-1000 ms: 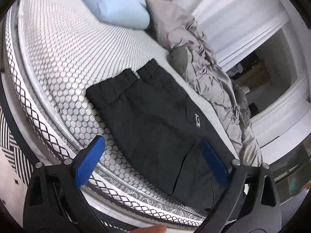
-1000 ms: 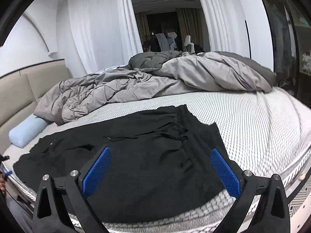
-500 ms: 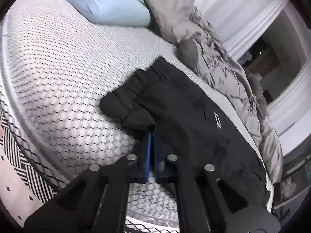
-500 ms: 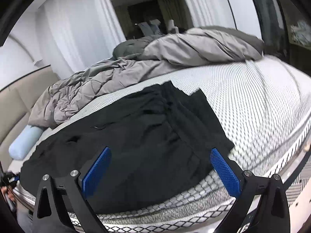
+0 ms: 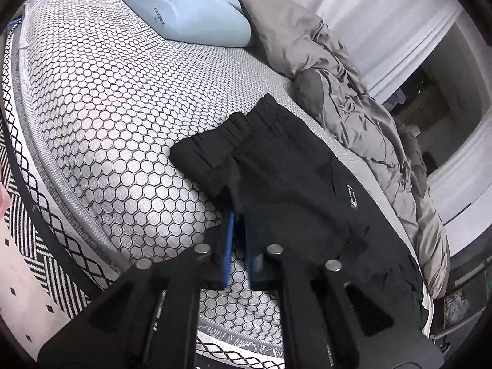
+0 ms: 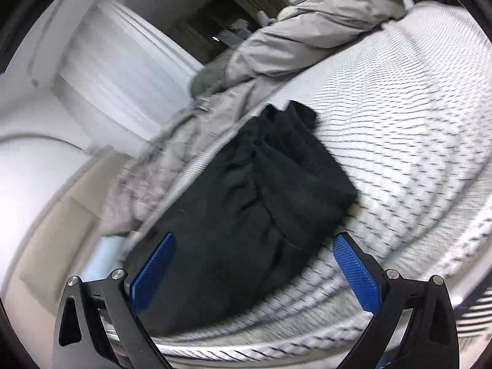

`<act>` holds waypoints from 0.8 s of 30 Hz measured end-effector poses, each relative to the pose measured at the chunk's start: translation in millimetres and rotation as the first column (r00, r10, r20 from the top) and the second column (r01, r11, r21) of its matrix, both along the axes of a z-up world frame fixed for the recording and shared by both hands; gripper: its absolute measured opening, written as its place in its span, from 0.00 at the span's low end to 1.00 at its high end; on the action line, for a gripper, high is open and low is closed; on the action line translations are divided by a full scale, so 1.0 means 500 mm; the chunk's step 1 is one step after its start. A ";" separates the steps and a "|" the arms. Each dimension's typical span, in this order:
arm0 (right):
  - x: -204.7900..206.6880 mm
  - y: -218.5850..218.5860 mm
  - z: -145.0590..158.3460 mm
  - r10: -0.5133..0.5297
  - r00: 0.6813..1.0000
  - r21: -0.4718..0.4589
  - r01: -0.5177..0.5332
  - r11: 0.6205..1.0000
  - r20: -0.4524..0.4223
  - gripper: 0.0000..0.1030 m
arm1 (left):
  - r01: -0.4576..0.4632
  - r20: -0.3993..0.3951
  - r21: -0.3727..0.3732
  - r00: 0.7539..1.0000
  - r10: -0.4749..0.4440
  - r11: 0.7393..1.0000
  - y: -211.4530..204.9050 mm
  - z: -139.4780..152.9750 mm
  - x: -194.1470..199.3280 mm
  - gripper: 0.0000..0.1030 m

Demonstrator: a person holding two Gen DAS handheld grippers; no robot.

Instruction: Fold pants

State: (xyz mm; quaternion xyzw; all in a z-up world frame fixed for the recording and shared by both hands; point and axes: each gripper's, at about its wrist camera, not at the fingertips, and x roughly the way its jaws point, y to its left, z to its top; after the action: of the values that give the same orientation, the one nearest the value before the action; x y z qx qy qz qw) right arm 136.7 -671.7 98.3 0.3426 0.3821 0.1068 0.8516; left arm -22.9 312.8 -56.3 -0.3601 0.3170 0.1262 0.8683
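Observation:
Black pants (image 5: 301, 178) lie flat on the honeycomb-patterned mattress (image 5: 107, 92), waistband toward the pillow. My left gripper (image 5: 240, 215) pinches the near edge of the fabric just below the waistband. Its jaws are opening slightly, with a narrow gap behind the tips and cloth still between the pads. The waistband is bunched there. In the blurred, tilted right wrist view, the leg end of the pants (image 6: 261, 184) lies ahead. My right gripper (image 6: 253, 237) hangs open just above it, fingers astride the near fabric, touching nothing that I can see.
A light blue pillow (image 5: 184, 9) lies at the head of the bed. A rumpled grey duvet (image 5: 353, 98) is heaped along the far side, close to the pants. The mattress edge and a black-and-white rug (image 5: 27, 240) are at the near left.
My left gripper went from wide open to pinched on the pants' near edge and the waistband bunched up. My right gripper rolled and sank closer to the leg end, staying open.

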 end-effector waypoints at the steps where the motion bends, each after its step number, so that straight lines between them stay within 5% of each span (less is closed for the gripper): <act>1: 0.006 -0.006 -0.008 -0.003 1.000 0.014 0.004 1.000 -0.011 1.00 | 0.006 -0.003 -0.014 1.000 -0.006 1.000 0.000 -0.002 0.001 0.17; 7: 0.013 -0.011 -0.035 0.044 0.999 0.112 -0.042 0.993 -0.018 1.00 | 0.040 0.018 -0.075 0.999 -0.039 0.996 -0.012 -0.018 -0.008 0.41; 11: 0.017 -0.014 -0.069 0.084 0.996 0.351 -0.078 0.933 -0.002 1.00 | 0.053 0.015 -0.086 0.999 -0.051 0.995 -0.032 -0.025 0.012 0.52; 17: 0.054 0.011 -0.037 0.065 0.998 0.200 -0.062 0.978 -0.011 0.93 | -0.010 0.003 -0.112 1.000 0.010 0.994 -0.029 -0.028 0.064 0.53; 18: 0.060 0.012 -0.028 0.046 0.999 0.161 -0.043 0.986 -0.013 0.88 | -0.013 -0.005 -0.109 1.000 0.012 0.994 -0.025 -0.026 0.069 0.50; 20: 0.061 0.014 -0.019 0.014 0.999 0.104 -0.011 0.994 -0.030 0.62 | -0.025 -0.020 -0.074 1.000 0.023 0.997 -0.031 -0.021 0.082 0.23; 24: 0.075 0.020 -0.036 0.010 0.997 0.012 -0.010 1.000 -0.077 0.32 | -0.067 -0.028 -0.082 0.998 0.065 0.994 -0.019 -0.036 0.097 0.03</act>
State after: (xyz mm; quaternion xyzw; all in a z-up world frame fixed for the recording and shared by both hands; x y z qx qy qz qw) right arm 174.3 -661.9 80.2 0.3496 0.4159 0.0999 0.8336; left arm 25.6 303.3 -74.3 -0.4044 0.3207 0.1461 0.8440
